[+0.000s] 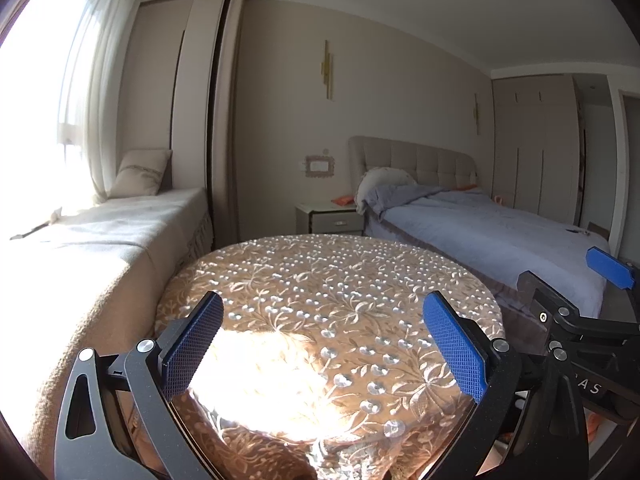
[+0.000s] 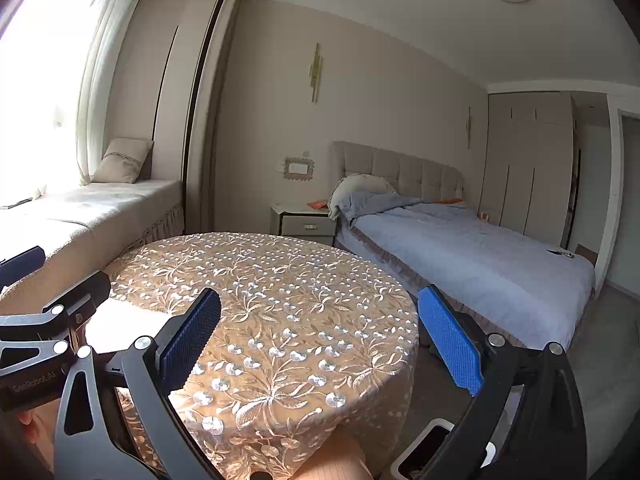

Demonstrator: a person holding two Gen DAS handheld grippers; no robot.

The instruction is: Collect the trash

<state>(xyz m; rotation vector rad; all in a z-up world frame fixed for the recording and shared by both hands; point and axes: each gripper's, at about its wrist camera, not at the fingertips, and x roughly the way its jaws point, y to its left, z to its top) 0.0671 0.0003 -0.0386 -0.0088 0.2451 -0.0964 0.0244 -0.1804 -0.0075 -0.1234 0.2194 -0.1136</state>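
Observation:
My left gripper [image 1: 322, 344] is open and empty, held above a round table [image 1: 320, 280] covered with a tan embroidered cloth. My right gripper [image 2: 318, 344] is open and empty over the same table's [image 2: 260, 280] right side. Each gripper shows at the edge of the other's view: the right one [image 1: 592, 320] in the left wrist view and the left one [image 2: 48, 312] in the right wrist view. A white bin with a dark opening [image 2: 432, 444] stands on the floor below the right gripper. No trash shows on the cloth.
A bed with blue bedding [image 2: 460, 248] stands to the right, with a white nightstand [image 2: 304, 220] behind the table. A window seat with a cushion [image 1: 120, 224] runs along the left under bright curtains. A wardrobe [image 2: 528, 168] stands at the far right.

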